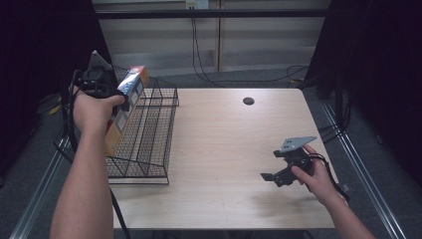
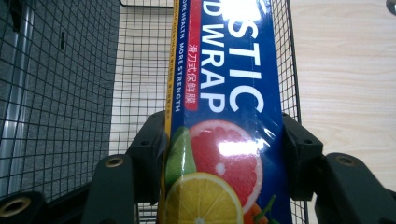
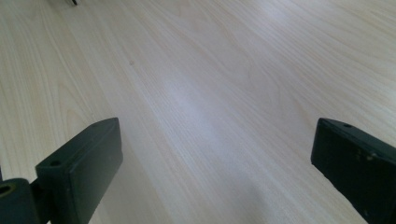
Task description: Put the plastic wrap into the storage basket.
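The left tongs [image 2: 223, 154] were clamped on a long plastic wrap box [image 2: 224, 116], 1 pad pressing each side. The box's blue face read "STIC WRAP" in white (the first word cut off), with a line of Chinese characters on a red strip, "MORE HEALTH MORE STRENGTH" along its edge, and citrus slices pictured below. The box hung tilted over the black wire basket [image 1: 149, 134] at the desk's [image 1: 229, 149] left edge. The right tongs [image 1: 272, 177] stood wide apart, holding nothing, low over the bare desk near its right side.
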A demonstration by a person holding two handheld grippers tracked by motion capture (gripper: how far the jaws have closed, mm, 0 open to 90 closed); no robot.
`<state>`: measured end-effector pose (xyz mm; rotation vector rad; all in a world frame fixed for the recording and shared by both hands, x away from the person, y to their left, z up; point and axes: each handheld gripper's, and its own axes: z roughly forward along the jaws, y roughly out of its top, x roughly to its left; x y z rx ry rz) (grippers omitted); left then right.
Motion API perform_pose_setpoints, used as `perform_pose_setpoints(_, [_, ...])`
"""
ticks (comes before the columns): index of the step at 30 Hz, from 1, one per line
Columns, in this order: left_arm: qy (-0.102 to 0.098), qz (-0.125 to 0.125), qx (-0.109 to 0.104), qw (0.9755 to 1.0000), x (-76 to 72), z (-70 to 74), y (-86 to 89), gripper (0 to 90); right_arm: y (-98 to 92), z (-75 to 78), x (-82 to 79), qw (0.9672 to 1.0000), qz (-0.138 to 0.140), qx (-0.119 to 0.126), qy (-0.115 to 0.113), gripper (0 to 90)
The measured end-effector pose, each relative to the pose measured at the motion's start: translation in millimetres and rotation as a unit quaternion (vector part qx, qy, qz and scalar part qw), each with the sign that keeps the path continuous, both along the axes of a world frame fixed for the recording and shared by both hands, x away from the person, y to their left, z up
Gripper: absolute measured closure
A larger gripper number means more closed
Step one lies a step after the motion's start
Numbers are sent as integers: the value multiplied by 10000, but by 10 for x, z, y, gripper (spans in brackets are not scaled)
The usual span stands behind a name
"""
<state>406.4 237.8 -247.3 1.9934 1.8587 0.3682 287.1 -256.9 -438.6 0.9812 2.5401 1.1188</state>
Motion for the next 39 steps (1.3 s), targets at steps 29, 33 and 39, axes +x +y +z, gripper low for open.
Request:
perform_pose_setpoints(29, [68, 628, 44, 9980, -73, -115, 268, 439, -4, 9, -15, 10000, 55, 17, -9, 22])
perform_pose_setpoints(33, [85, 654, 92, 9978, -80, -131, 291, 439, -4, 7, -14, 10000, 57, 19, -6, 22])
perform_pose_setpoints(39, [143, 661, 126, 9976, -80, -162, 304, 438, 1, 4, -14, 10000, 76, 7, 1, 21])
